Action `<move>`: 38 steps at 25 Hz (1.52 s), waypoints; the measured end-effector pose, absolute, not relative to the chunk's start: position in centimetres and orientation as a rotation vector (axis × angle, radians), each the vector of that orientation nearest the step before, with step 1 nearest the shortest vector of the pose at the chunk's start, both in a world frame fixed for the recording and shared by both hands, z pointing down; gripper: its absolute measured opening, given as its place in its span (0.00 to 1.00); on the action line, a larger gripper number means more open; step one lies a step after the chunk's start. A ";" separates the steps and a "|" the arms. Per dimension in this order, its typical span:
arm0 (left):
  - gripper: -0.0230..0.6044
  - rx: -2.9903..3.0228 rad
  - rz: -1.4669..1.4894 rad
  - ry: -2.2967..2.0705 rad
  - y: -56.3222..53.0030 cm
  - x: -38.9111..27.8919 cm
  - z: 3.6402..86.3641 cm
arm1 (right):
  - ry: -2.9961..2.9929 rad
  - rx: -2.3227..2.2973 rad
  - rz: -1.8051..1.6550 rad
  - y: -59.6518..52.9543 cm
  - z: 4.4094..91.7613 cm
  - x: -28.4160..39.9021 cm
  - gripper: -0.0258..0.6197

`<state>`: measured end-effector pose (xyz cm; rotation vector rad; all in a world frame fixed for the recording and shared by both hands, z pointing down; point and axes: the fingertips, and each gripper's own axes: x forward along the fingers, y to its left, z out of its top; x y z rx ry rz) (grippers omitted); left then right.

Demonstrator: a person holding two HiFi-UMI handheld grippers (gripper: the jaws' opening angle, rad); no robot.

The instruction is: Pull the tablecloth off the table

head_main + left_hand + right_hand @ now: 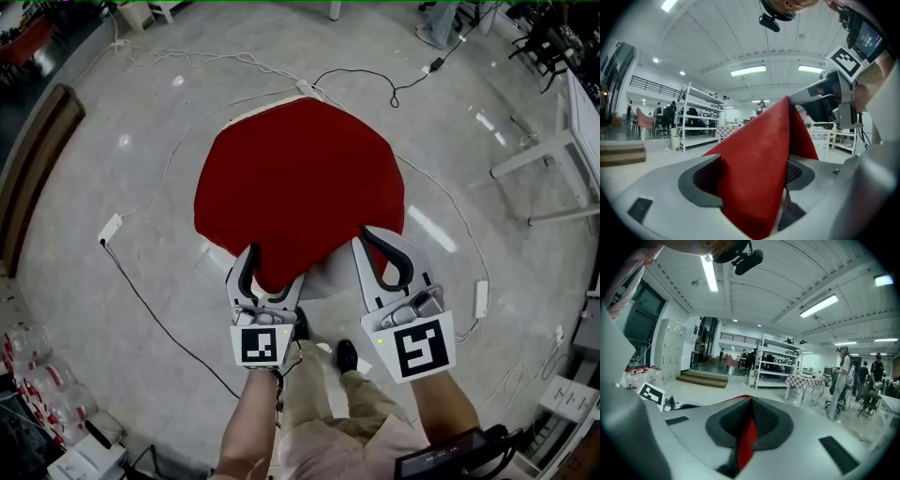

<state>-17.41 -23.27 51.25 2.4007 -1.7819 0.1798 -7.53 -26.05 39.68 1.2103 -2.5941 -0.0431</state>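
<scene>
The red tablecloth [300,178], likely soft, light and limp, drapes the worktop [328,279] at twelve o'clock, its six-o'clock hem clenched in the right hand-held gripper [749,425] but lying loose inside the released left hand-held gripper [750,176], where it wants regripping.

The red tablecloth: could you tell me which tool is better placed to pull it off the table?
Right. The right tool is shut on a fold of the red fabric tablecloth, so it could likely pull at once; the left tool has its jaws apart, the cloth loose between them.
</scene>
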 end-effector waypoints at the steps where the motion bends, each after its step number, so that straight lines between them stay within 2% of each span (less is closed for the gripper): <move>1: 0.65 2.397 0.182 -1.788 -23.3 -17.6 51.1 | -2.593 1.211 -0.045 -26.0 39.7 -7.4 0.08; 2: 0.61 2.393 0.180 -1.795 -23.3 -17.7 50.9 | -2.593 1.211 -0.047 -25.9 39.8 -7.3 0.08; 4: 0.41 2.385 0.174 -1.809 -23.1 -18.0 50.5 | -2.593 1.206 -0.055 -25.7 40.1 -7.3 0.08; 6: 0.27 2.381 0.174 -1.815 -23.1 -18.4 49.9 | -2.590 1.200 -0.055 -25.5 40.3 -7.4 0.08; 10: 0.10 2.373 0.240 -1.792 -23.1 -19.2 49.4 | -2.580 1.195 -0.052 -25.2 41.1 -7.2 0.08; 30: 0.09 2.388 0.190 -1.726 -24.0 -19.9 45.7 | -2.559 1.116 -0.053 -23.3 43.9 -7.0 0.09; 33: 0.09 2.389 0.188 -1.713 -24.2 -19.5 45.4 | -2.501 1.041 -0.037 -22.6 45.5 -7.7 0.31; 34: 0.09 2.388 0.186 -1.708 -24.2 -19.3 45.2 | -2.479 1.044 -0.042 -22.5 46.0 -7.8 0.35; 38: 0.09 2.393 0.173 -1.697 -24.2 -18.9 44.4 | -2.366 1.144 -0.124 -22.9 46.6 -7.0 0.37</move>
